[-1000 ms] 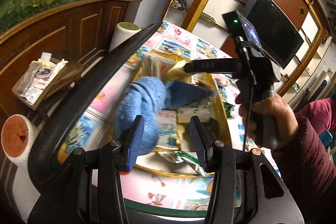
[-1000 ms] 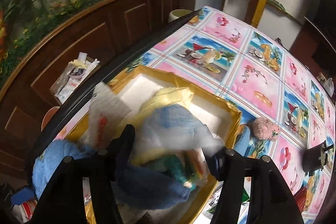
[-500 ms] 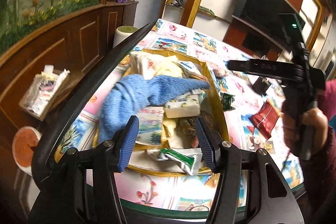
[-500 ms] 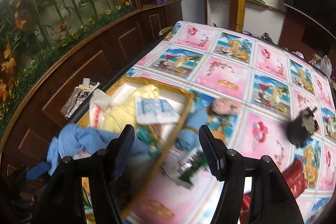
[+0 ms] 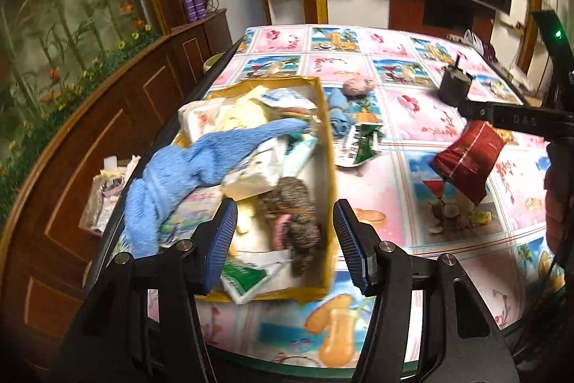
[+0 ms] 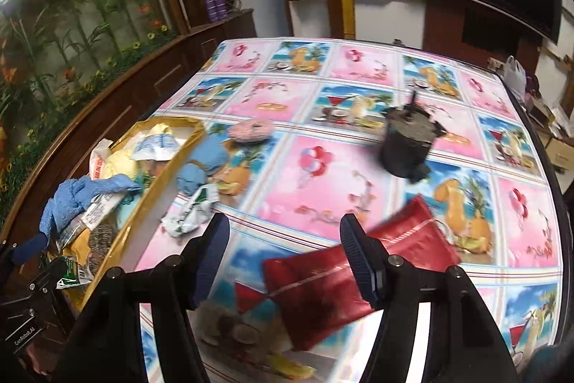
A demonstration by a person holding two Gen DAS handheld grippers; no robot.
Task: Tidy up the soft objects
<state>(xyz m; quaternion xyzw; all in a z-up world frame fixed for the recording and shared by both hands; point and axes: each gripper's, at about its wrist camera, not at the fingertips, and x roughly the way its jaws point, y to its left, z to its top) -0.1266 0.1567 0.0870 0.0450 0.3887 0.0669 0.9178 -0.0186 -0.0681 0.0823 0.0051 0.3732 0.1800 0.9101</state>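
Fingers [image 5: 224, 236] apart, box [image 5: 328, 146] holding blue towel [image 5: 186, 167]

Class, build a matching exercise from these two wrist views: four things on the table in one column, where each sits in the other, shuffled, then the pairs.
Things
1. blue towel
2. red pouch
3. pink round pad
4. dark pot

Places
A. on the cloth below the right gripper's open jaws
B. draped over the gold box's left rim
C. upright, far right of the box
D. just beyond the box's far corner

Pairs: 1-B, 2-A, 3-D, 4-C
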